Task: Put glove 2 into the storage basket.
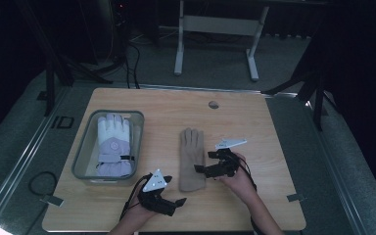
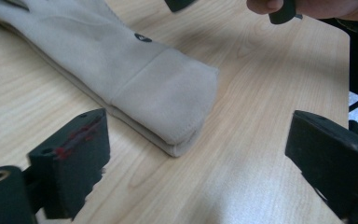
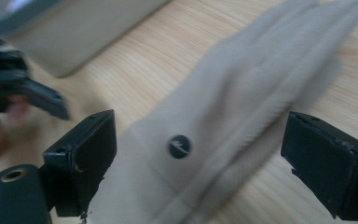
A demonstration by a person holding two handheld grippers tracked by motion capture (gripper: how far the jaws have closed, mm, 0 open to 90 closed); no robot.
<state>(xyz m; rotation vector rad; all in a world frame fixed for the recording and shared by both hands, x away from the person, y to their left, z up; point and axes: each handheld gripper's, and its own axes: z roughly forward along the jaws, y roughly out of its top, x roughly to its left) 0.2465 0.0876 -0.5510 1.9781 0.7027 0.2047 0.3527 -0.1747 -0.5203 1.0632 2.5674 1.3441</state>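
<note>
Both hand-held grippers, left (image 1: pixel 180 201) and right (image 1: pixel 199 169), wide open, empty, beside beige glove (image 1: pixel 192 159)

The right gripper (image 3: pixel 198 163) stood with its two black jaws spread wide on either side of a beige glove (image 3: pixel 242 126) lying flat on the wooden worktop (image 3: pixel 135 60). A small dark round logo (image 3: pixel 180 146) sat on the glove between them. At the left edge, blurred, was what looked like the other gripper (image 3: pixel 23 88), beside a pale bin wall (image 3: pixel 84 28).

Glove (image 1: pixel 192 159) on table (image 1: pixel 254 127), right of bin (image 1: pixel 89 142) holding padded glove (image 1: pixel 113 144).
</note>
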